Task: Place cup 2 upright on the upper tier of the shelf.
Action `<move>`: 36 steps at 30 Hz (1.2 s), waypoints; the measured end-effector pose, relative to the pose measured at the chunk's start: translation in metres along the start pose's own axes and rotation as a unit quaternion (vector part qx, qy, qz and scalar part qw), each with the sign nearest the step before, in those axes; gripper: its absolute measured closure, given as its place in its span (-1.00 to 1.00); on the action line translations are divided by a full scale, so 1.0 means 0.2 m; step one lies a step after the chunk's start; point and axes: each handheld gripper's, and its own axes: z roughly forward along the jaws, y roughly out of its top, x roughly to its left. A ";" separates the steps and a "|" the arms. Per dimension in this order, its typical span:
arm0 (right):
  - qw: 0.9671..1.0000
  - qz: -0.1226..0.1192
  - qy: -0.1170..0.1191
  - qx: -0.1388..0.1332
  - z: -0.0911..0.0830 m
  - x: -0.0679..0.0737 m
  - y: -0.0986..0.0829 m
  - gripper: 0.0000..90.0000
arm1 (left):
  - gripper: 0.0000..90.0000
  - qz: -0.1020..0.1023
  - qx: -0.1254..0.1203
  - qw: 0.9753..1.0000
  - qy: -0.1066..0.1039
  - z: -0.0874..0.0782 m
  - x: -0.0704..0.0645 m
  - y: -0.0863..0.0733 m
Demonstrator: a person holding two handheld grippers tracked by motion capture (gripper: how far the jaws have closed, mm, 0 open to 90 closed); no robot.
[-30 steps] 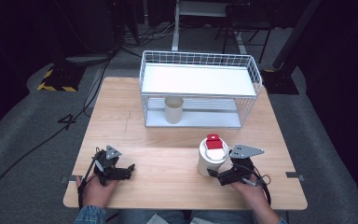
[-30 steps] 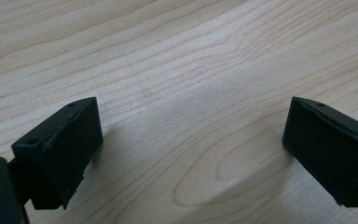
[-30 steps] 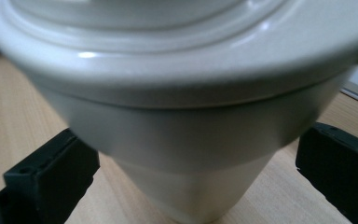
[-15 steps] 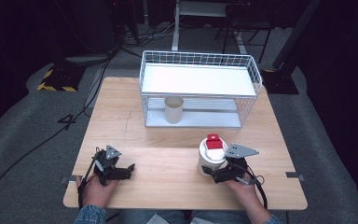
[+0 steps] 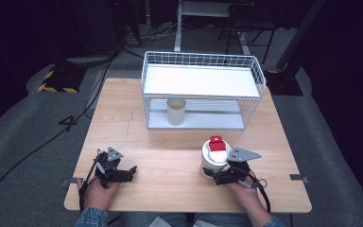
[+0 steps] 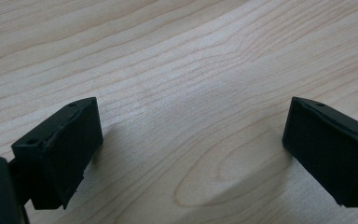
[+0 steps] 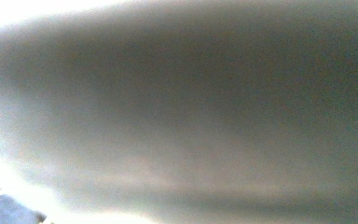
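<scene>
Two grippers low on surface (image 5: 170,161). Right gripper (image 5: 217,176) pressed against base of white canister (image 5: 213,158); whether closed on it or merely touching: cannot tell, right gripper view blurred out. Right hand (image 5: 246,191) low behind it, forearm entering from near edge. Canister upright, long axis vertical, red cap (image 5: 216,142) up. Left gripper (image 6: 191,149) spread wide, empty, resting well apart to the left.

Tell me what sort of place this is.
Probably a lab or studio set up for recording: a lone wooden table on grey carpet, cables trailing across the floor, dark stands behind, and a wire rack as a prop.
</scene>
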 end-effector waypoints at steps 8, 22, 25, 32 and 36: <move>1.000 -0.005 -0.001 0.001 0.00 0.00 0.00 -0.77 | -0.88 0.000 0.000 1.000 0.000 0.00 0.00 0.00; 1.000 -0.009 -0.004 0.001 0.00 0.00 0.00 -0.77 | -0.88 -0.003 0.000 1.000 0.002 0.00 0.00 0.00; 1.000 -0.010 -0.004 0.001 -0.01 0.00 0.00 -0.77 | -0.88 -0.003 0.000 1.000 0.002 0.00 0.00 0.00; 1.000 -0.013 -0.006 0.003 -0.01 0.01 0.01 -0.76 | -0.88 -0.004 0.001 1.000 0.003 0.00 0.00 0.00; 1.000 -0.012 -0.003 -0.004 -0.03 0.02 0.03 -0.77 | -0.88 -0.003 0.002 1.000 0.003 0.00 0.00 0.00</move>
